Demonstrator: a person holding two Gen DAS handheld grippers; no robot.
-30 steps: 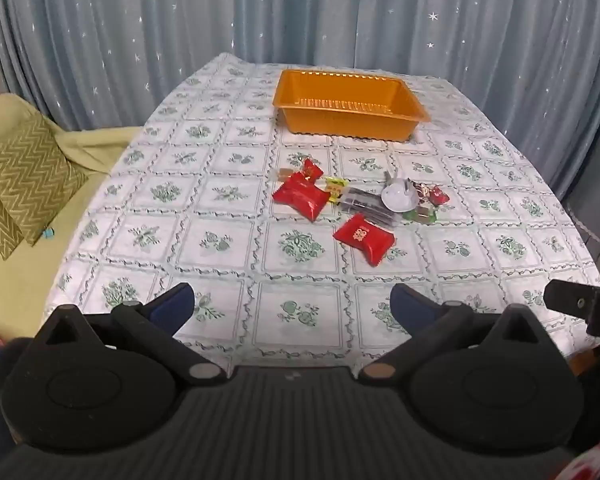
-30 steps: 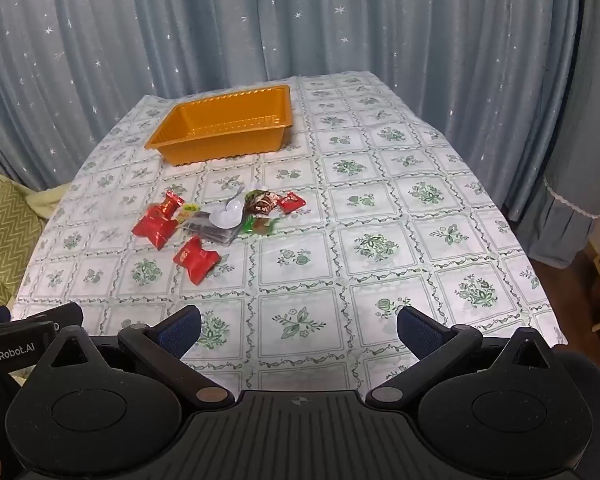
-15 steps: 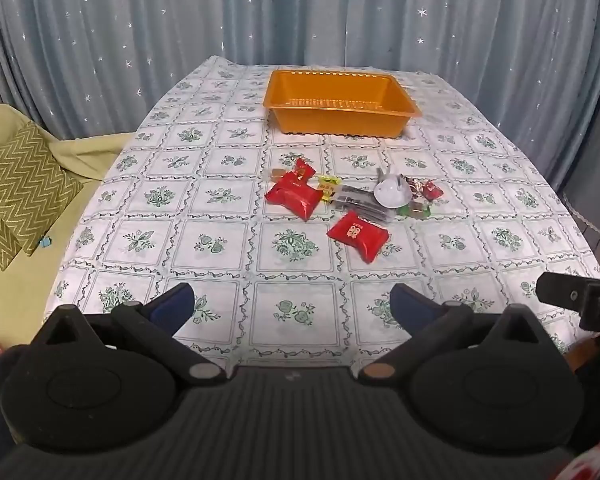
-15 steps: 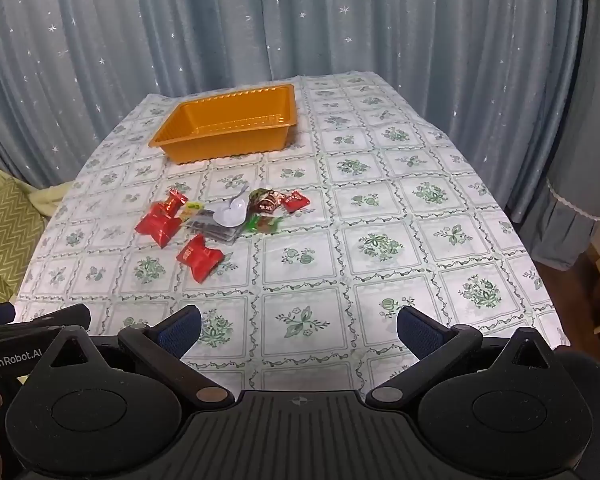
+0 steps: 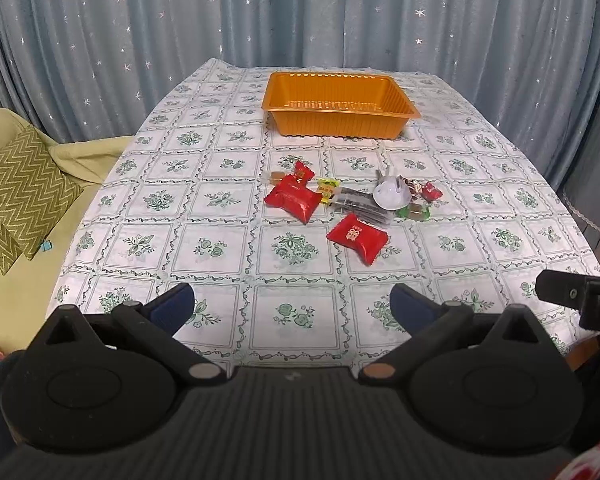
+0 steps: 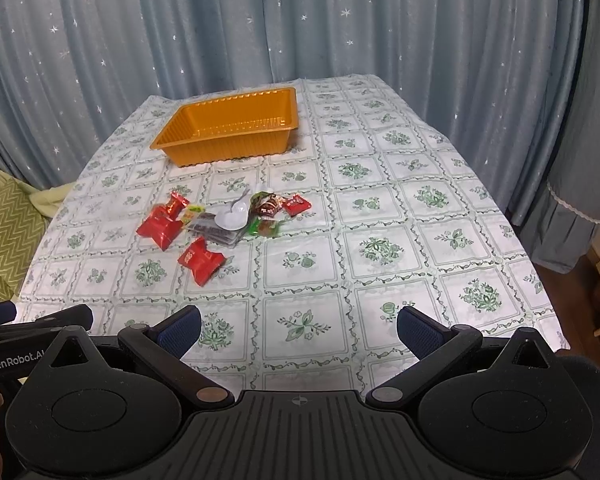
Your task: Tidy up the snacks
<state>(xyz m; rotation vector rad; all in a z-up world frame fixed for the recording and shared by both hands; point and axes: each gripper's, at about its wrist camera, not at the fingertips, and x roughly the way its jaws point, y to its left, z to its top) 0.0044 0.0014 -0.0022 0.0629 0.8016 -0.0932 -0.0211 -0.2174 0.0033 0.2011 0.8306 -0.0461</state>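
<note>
Pre-grasp: left claw (image 5: 292, 304) and right claw (image 6: 298, 326) both spread and empty above near worktop (image 5: 220, 248) edge, snacks (image 5: 352, 204) piled mid-worktop short of empty orange tray (image 5: 336, 124); next likely reach to nearest red packet (image 5: 356, 237).

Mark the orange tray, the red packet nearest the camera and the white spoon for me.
orange tray (image 5: 336, 125), left wrist view, on its front outer wall.
nearest red packet (image 5: 357, 237), left wrist view, on the middle of its wrapper.
white spoon (image 6: 231, 216), right wrist view, on its bowl.
</note>
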